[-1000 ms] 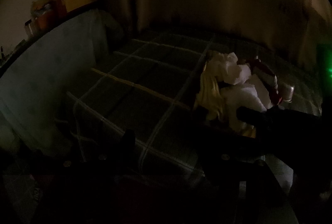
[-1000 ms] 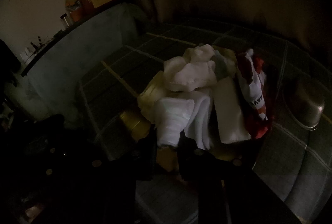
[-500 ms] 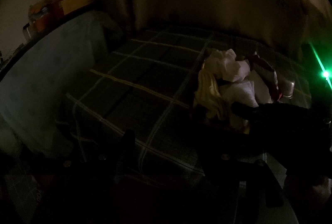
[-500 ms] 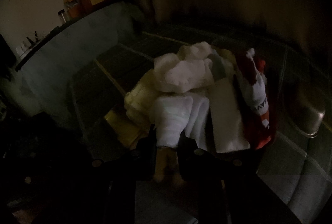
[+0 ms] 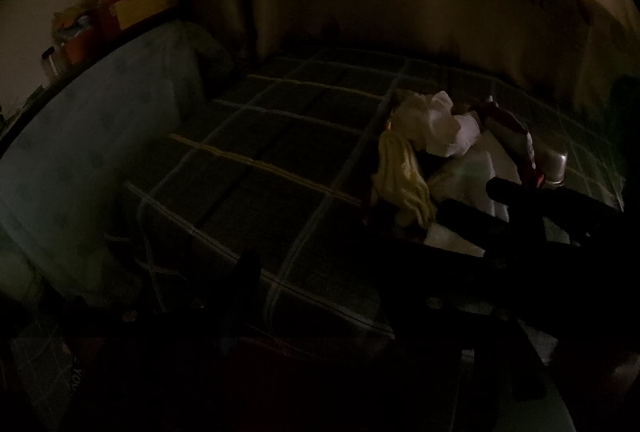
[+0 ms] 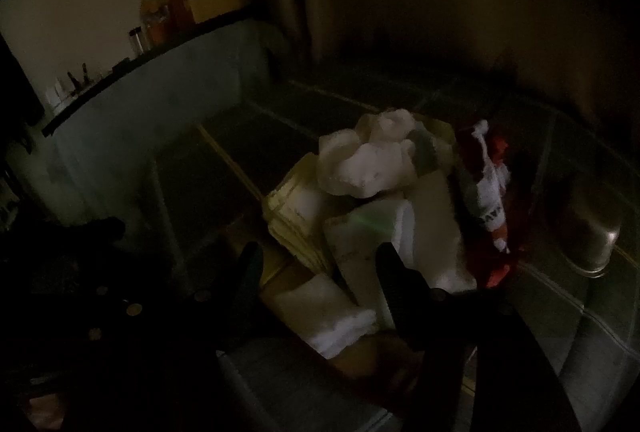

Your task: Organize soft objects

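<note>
My right tongs (image 6: 316, 272) are opening: their jaws stand apart on either side of the small folded white cloth (image 6: 328, 316), no longer pinching it, so it can settle at the front of the pile of white, cream and red soft cloths (image 6: 372, 168) on the dark checked bedcover (image 5: 280, 160). My left tongs (image 5: 320, 280) wait half open and empty over bare cover, out of the way.
</note>
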Tool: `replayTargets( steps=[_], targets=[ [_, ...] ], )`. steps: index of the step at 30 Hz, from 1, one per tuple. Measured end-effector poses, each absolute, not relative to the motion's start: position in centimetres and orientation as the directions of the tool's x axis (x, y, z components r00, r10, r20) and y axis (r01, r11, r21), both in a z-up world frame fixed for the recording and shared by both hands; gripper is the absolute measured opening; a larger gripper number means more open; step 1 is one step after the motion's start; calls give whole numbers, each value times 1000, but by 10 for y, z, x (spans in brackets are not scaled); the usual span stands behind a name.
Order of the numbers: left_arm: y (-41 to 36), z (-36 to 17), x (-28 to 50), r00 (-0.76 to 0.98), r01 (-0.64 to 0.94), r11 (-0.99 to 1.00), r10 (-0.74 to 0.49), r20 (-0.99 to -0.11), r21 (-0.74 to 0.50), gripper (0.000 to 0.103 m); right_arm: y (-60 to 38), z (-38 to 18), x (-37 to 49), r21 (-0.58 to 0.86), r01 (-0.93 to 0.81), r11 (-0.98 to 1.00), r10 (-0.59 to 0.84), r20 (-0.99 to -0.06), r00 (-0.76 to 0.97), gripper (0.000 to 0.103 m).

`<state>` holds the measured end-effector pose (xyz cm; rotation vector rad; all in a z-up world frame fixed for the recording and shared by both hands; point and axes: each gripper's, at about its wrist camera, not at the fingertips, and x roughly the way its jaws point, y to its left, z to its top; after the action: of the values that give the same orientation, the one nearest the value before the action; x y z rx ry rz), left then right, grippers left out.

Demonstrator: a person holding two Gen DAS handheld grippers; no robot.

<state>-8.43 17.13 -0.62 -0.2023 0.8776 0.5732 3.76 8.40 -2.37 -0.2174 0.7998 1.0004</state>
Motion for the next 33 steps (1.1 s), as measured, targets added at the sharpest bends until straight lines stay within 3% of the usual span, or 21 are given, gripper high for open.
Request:
replayTargets(
  steps=[15, 20, 28, 33],
  targets=[
    [152, -2, -90, 577, -507, 861, 366, -730, 31, 60, 32, 4, 1, 146, -783, 605, 677, -611, 409, 59],
    [139, 4, -97, 693, -440, 898, 331, -641, -11, 60, 7, 17, -19, 81, -733, 676, 641, -555, 530, 89],
    [118, 14, -102, 760, -396, 918, 333, -558, 8, 60, -17, 36, -37, 27, -647, 762, 580, -475, 662, 101],
    [107, 27, -111, 793, -375, 927, 335, -510, 25, 60, -33, 42, -52, -11, -540, 842, 487, -415, 768, 102]
  ],
)
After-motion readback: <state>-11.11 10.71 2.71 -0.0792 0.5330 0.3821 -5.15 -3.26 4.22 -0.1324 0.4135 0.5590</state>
